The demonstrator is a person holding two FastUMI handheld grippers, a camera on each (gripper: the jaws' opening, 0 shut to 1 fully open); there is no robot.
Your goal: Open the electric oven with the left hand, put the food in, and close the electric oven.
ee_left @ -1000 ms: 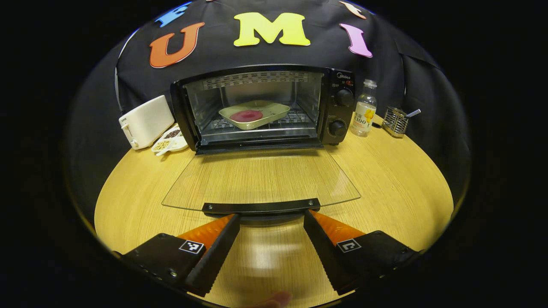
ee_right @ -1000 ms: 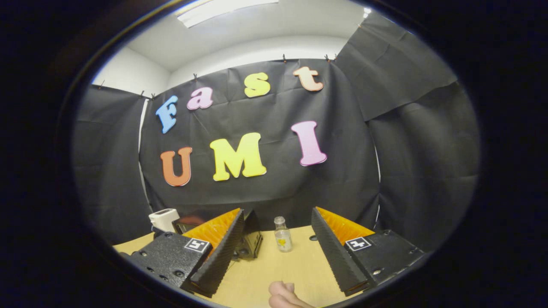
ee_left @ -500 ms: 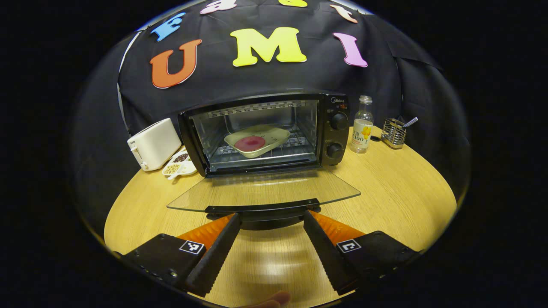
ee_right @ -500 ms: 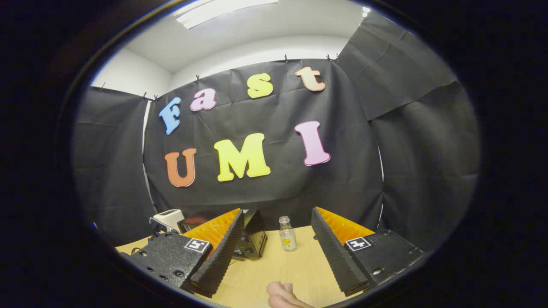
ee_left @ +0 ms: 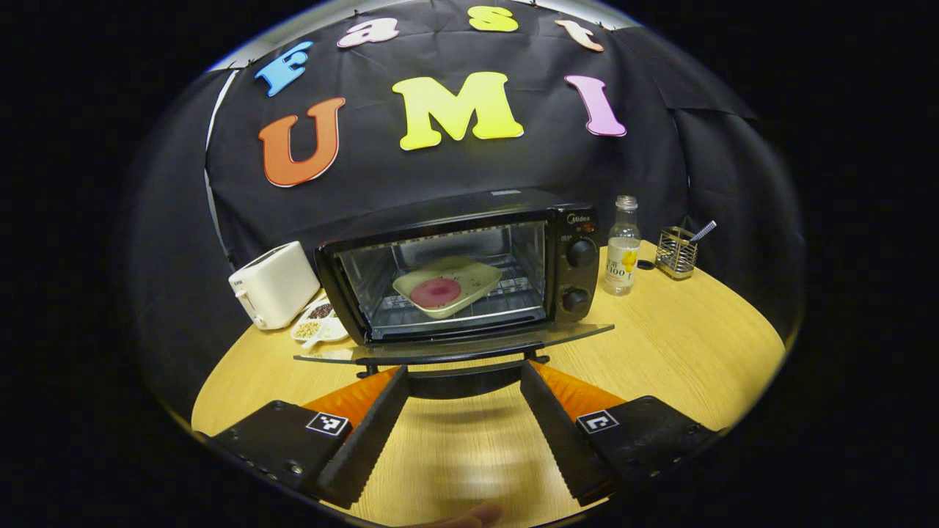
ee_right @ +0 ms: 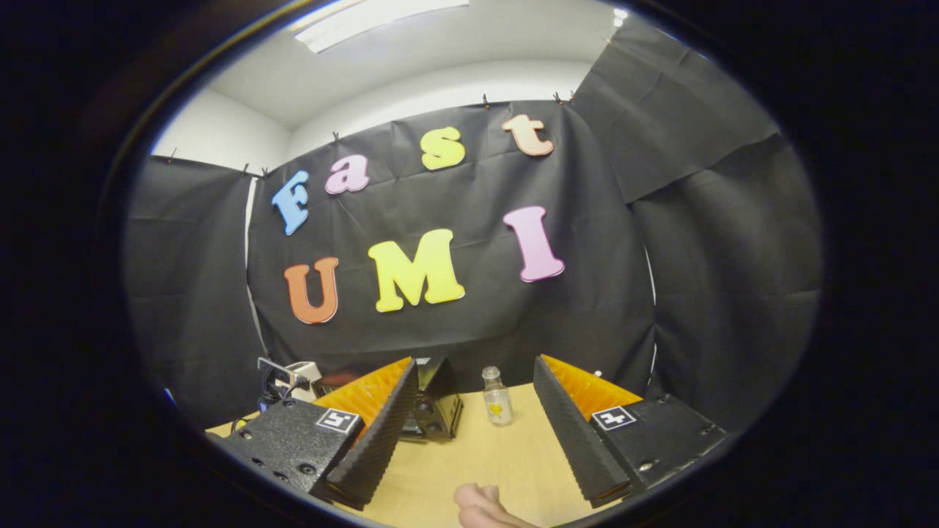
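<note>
The left tool (ee_left: pixel 463 374) has its fingers spread apart just under the dark handle of the glass oven door (ee_left: pixel 455 347), which lies nearly level ahead of it. Beyond, the black electric oven (ee_left: pixel 469 268) holds a cream dish of red food (ee_left: pixel 445 284) on its rack. The right tool (ee_right: pixel 475 385), also spread apart and empty, hangs above the wooden desk (ee_right: pixel 484 455).

Oven (ee_left: pixel 469 271) mid-table (ee_left: pixel 689 352), dish (ee_left: pixel 447 284) inside on rack, toaster (ee_left: pixel 273 284) left, bottle (ee_left: pixel 622 246) right, wire holder (ee_left: pixel 675 251) beyond
</note>
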